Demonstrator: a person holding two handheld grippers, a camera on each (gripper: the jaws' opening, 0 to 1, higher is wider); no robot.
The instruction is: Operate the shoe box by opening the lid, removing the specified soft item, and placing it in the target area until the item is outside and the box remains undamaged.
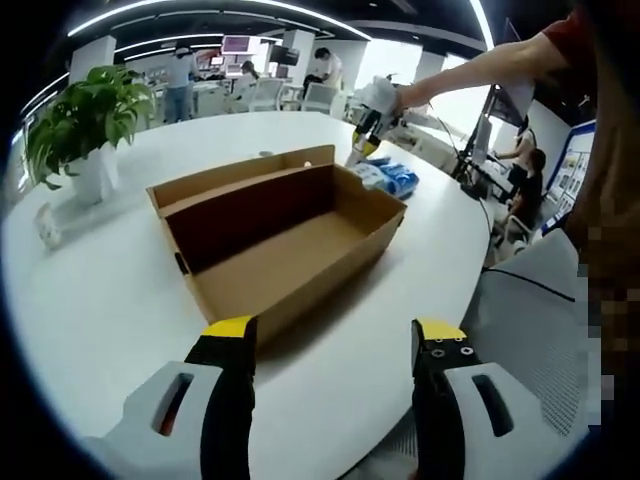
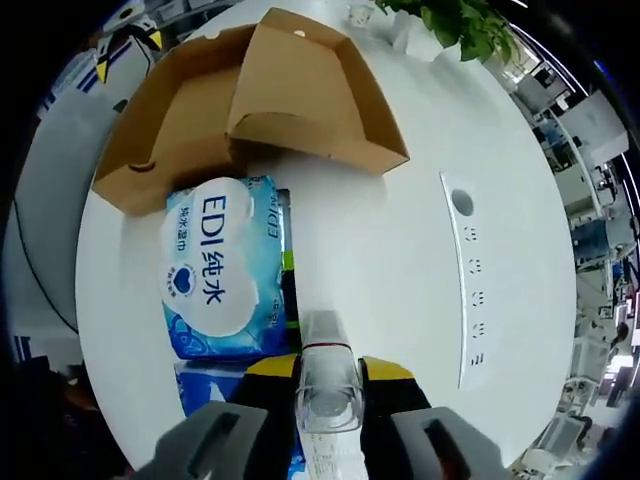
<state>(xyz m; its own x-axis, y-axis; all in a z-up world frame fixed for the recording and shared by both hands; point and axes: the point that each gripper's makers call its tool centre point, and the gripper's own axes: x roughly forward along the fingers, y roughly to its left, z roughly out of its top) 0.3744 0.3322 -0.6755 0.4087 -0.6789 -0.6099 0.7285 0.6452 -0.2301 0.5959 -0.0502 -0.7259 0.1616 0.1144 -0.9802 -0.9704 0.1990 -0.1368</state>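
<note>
In the left gripper view the brown cardboard shoe box stands open on the white table, its inside bare and its lid folded back. My left gripper is open just in front of the box's near corner, holding nothing. Beyond the box, a person's hand holds the right gripper over the blue wipe packs. In the right gripper view my right gripper is shut on a small clear bottle-like item. The blue wipe pack lies beside the box, with a second blue pack under it.
A potted green plant stands on the table left of the box. A socket strip is set into the round white table. A grey chair sits at the table's right edge. People and desks fill the room behind.
</note>
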